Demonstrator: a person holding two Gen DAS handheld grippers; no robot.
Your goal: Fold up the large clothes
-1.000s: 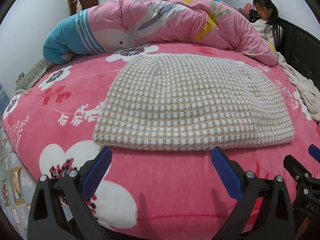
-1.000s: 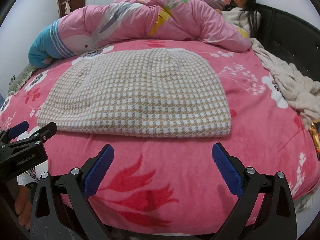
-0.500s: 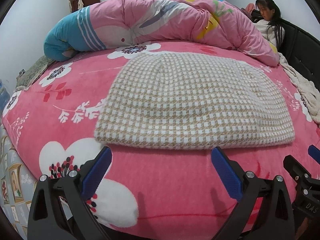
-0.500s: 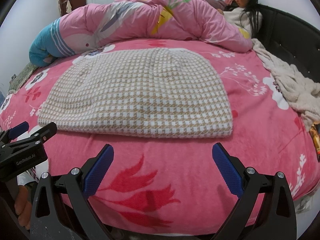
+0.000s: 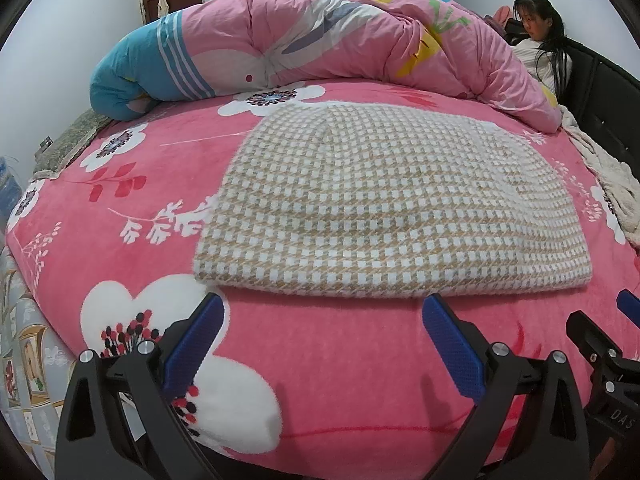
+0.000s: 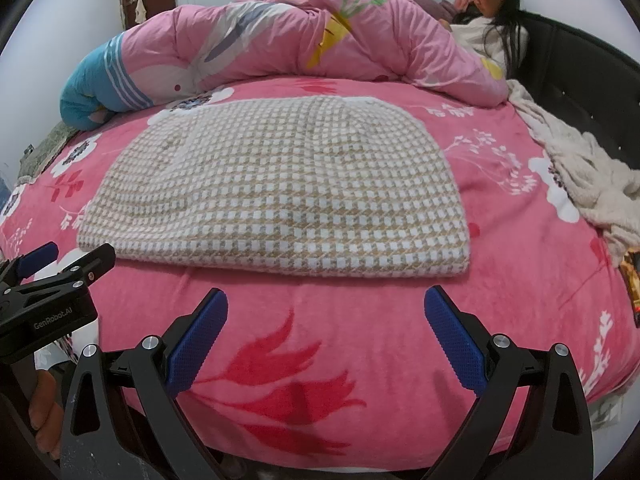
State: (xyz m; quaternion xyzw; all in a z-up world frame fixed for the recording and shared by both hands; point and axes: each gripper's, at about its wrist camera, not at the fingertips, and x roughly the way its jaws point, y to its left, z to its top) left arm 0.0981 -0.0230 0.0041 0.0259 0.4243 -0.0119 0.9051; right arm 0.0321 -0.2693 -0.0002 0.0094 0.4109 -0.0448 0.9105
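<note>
A beige and white houndstooth garment lies folded flat in a rectangle on the pink flowered bed cover; it also shows in the right wrist view. My left gripper is open and empty, just short of the garment's near edge. My right gripper is open and empty, a little before the near edge, above the cover. The right gripper's tip shows at the right edge of the left wrist view. The left gripper shows at the left of the right wrist view.
A rolled pink and blue quilt lies across the far side of the bed. A person sits at the far right against a dark headboard. A cream fleece blanket lies on the right side.
Both grippers have moved slightly closer to the bed, so the garment looks a little larger. Both stay open and empty. The garment has not moved.
</note>
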